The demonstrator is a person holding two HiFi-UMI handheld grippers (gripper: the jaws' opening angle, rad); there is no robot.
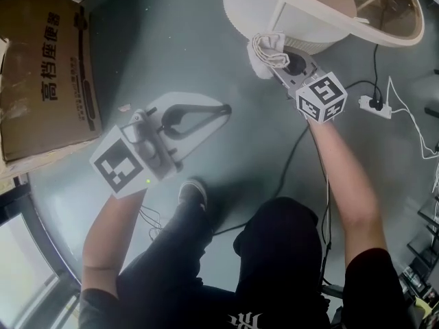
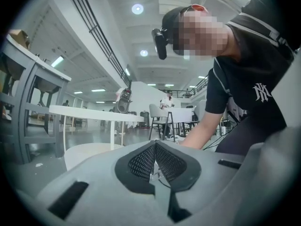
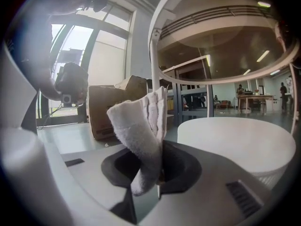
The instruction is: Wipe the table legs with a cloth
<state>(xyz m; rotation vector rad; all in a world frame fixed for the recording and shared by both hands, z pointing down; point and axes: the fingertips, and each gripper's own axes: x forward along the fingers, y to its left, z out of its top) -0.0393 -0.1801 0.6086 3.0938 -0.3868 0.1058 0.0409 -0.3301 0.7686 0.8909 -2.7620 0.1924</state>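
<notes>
Right gripper (image 1: 278, 64) clamped on cloth (image 1: 266, 52); left gripper (image 1: 223, 109) closed, empty; glossy grey floor (image 1: 171, 40), white table (image 1: 302, 12), cardboard box (image 1: 41, 67).

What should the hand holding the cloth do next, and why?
Probably ease the right gripper forward until the cloth presses on the thin white table leg just behind it. Its jaws are clamped on the cloth, the leg stands close, but I cannot tell that they touch yet.
</notes>
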